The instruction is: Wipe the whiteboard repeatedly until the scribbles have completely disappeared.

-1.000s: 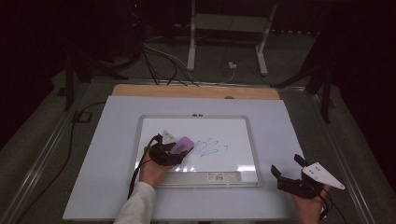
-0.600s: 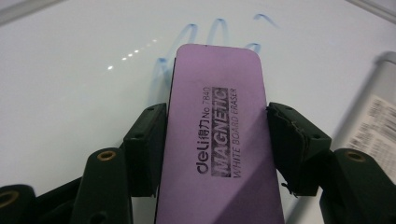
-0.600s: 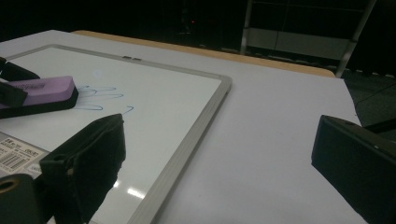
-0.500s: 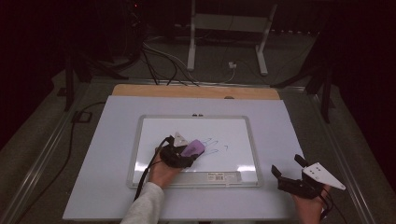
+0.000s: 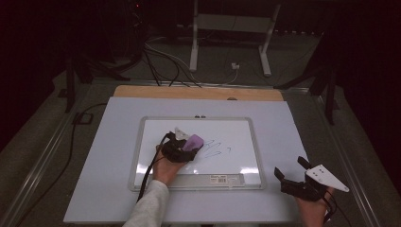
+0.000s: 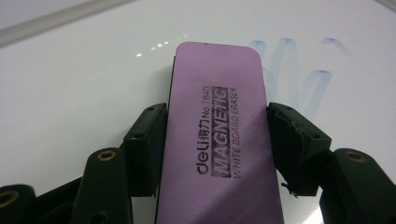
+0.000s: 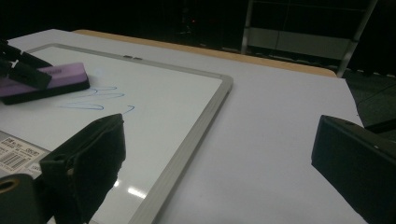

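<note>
While your left tongs (image 6: 212,140) pinch the purple eraser (image 6: 219,135) across its short sides, its long axis points straight at the blue scribbles (image 5: 215,149), which lie just beyond its far end on the whiteboard (image 5: 236,130) (the eraser rests flat on the board). Your right tongs (image 5: 293,172) stand spread and empty off the whiteboard's near right corner, well apart, so the left is nearer.
</note>
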The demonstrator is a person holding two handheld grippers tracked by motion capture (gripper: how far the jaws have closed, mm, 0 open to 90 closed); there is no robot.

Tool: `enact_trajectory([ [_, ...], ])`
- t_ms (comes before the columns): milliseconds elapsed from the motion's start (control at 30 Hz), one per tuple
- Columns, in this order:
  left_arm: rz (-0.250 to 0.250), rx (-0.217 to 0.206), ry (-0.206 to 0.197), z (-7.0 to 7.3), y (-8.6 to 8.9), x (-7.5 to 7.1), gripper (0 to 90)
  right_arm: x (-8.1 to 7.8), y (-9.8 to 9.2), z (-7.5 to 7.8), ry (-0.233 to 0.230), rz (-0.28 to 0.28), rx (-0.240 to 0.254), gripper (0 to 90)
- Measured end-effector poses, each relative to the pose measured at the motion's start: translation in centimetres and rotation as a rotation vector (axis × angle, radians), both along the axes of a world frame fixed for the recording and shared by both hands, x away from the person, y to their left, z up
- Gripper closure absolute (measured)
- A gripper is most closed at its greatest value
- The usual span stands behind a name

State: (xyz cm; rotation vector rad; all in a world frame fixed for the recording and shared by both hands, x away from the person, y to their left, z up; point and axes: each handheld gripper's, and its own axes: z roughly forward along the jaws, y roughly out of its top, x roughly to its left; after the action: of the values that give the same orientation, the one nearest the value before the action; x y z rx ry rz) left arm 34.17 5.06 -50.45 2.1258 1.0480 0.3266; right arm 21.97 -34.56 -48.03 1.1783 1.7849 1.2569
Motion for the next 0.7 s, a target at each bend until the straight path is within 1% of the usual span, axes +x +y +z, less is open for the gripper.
enact_trajectory([
  [33, -0.027, -0.003, 0.002, 0.0, -0.6, -0.3, 41.8, 0.0, 0.0, 0.0, 0.0, 0.0, 0.0, 3.1],
  [100, -0.098, -0.002, 0.0, 0.0, -1.8, -1.0, 41.8, 0.0, 0.0, 0.0, -0.001, 0.0, 0.0, 3.1],
  [133, -0.118, 0.006, -0.013, 0.0, -2.2, -1.3, 41.8, 0.0, 0.0, 0.0, 0.0, 0.0, 0.0, 3.1],
  [167, -0.125, 0.013, -0.021, 0.1, -2.5, -1.3, 41.8, 0.0, 0.0, 0.0, 0.0, 0.0, -0.001, 3.1],
  [200, -0.125, 0.011, -0.019, 0.1, -2.5, -1.2, 41.8, -0.1, -0.1, 0.0, -0.001, 0.0, -0.001, 3.1],
  [267, -0.099, 0.0, -0.013, 0.0, -2.2, -0.8, 41.8, -0.1, -0.1, 0.1, -0.003, -0.001, 0.0, 3.1],
  [333, -0.055, 0.003, -0.01, 0.0, -1.7, -0.3, 41.8, -0.1, -0.2, 0.1, -0.004, -0.003, 0.001, 3.1],
  [433, 0.032, 0.026, -0.015, 0.1, -0.6, 0.6, 41.8, -0.1, -0.3, 0.1, -0.002, -0.008, 0.005, 3.1],
  [567, 0.148, 0.065, -0.031, 0.2, 0.8, 1.9, 41.9, -0.1, -0.3, 0.1, -0.002, -0.008, 0.003, 3.1],
  [600, 0.157, 0.067, -0.031, 0.2, 1.0, 2.2, 41.8, -0.1, -0.3, 0.1, -0.003, -0.007, 0.002, 3.1],
  [700, 0.153, 0.064, -0.027, 0.2, 0.7, 2.5, 41.8, -0.1, -0.2, 0.0, 0.0, -0.005, 0.001, 3.1],
])
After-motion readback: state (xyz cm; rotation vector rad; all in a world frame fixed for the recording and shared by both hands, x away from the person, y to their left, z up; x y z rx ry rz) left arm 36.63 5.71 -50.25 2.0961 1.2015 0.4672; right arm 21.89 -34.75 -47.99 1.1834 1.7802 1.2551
